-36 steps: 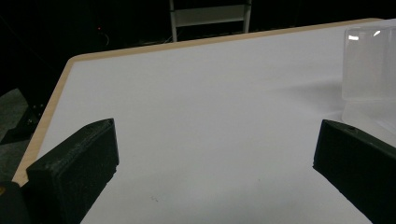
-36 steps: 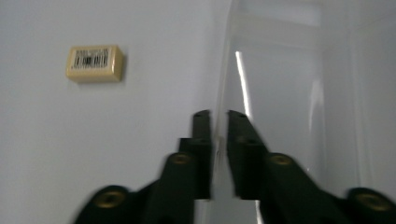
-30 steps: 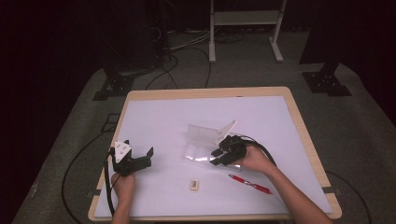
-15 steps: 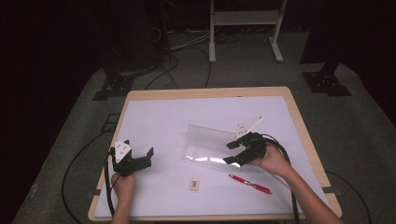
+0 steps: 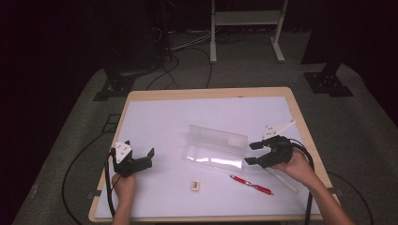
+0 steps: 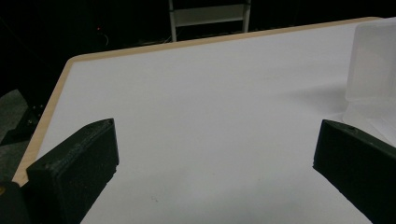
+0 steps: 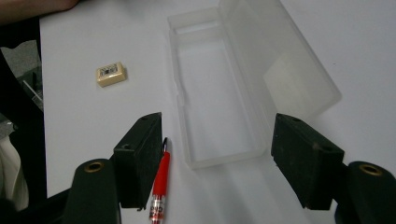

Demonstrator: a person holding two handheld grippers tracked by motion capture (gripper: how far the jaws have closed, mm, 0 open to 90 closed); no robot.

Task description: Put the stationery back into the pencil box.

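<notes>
Now the right gripper point(image 5: 259, 153) has pulled back from the clear box point(image 5: 213, 149) and sits off its right end, where 1 second ago it was right up against the box. The box lid stands up and open, so I think the opening step is done and the packing can start. In the right gripper view its 2 black jaws are spread wide with nothing between them. The near end of the box sits between and just past them, and the red pen point(image 7: 160, 187) lies on the table beside the left jaw. The box point(image 7: 243, 84) is empty inside; you can see the white table point(image 5: 159, 122) through its floor. The red pen point(image 5: 251, 184) lies in front of the box, near its right end. The small tan eraser point(image 5: 194, 185) lies in front of the box too, a bit to the left, apart from the pen. The left gripper point(image 5: 141, 161) has not moved. It rests low near the table's left side, well apart from the box, jaws wide open and holding nothing. A thin white stick point(image 5: 281, 179) lies under the right hand.
</notes>
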